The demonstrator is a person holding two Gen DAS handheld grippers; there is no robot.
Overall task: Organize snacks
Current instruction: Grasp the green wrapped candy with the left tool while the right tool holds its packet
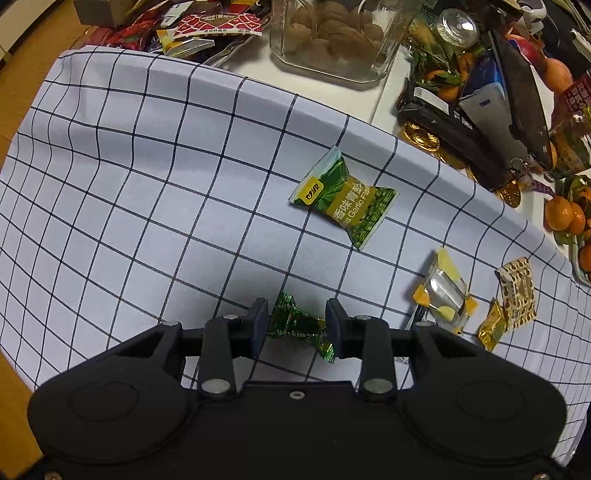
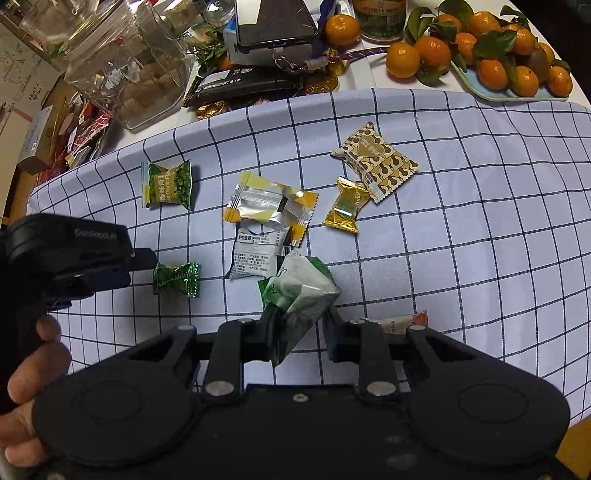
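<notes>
My right gripper (image 2: pixel 301 332) pinches a white-green packet (image 2: pixel 303 295) clear of the pile; left gripper (image 1: pixel 296 325) spread around the green candy (image 1: pixel 301 326), ready to sort

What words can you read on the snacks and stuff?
"Garlic Fla", cut off: green pea packet
"Melvkiss", roughly: dark green candy between the open left gripper
"GenRobot.AI", faint: that gripper's side
Too small or blurred: grey packet, brown heart packet, red packets

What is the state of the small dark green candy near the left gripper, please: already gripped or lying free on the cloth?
Lying free. The dark green candy rests on the checked cloth between the left gripper's open fingers, with gaps on both sides.
</notes>
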